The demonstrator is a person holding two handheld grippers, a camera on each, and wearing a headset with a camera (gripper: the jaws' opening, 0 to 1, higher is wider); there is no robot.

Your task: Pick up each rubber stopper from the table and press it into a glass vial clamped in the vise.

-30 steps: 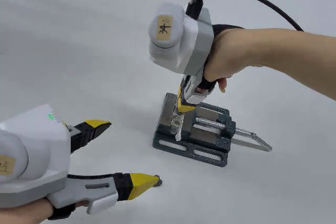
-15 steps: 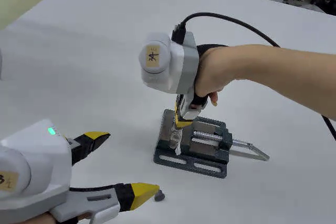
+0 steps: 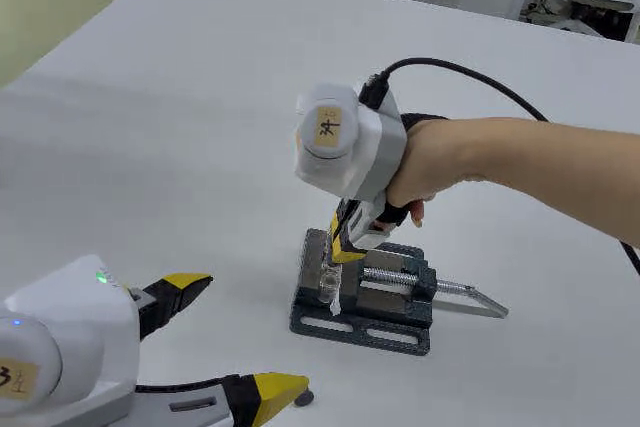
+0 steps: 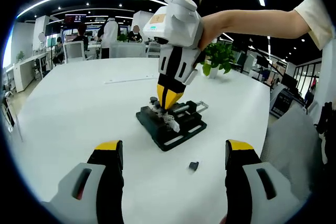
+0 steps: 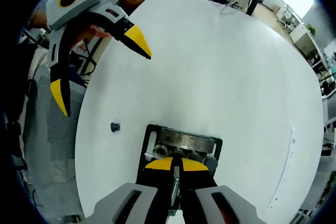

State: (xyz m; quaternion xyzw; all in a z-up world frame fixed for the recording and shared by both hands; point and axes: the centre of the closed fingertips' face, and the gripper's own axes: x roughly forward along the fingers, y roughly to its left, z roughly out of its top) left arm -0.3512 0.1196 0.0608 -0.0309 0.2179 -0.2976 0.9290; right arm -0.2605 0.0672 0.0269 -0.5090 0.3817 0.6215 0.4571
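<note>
White table | right tongs closed, pointing down at vise | left tongs spread wide, held low

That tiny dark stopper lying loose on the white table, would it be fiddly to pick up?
Probably fiddly: the stopper is tiny beside the wide-open left claw, so it's likely light and may skid on the smooth table. It looks squat, so it seems unlikely to roll far.

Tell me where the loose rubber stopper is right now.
In the head view the stopper lies on the table near the bottom edge, beside the left gripper and left of the vise.
</note>
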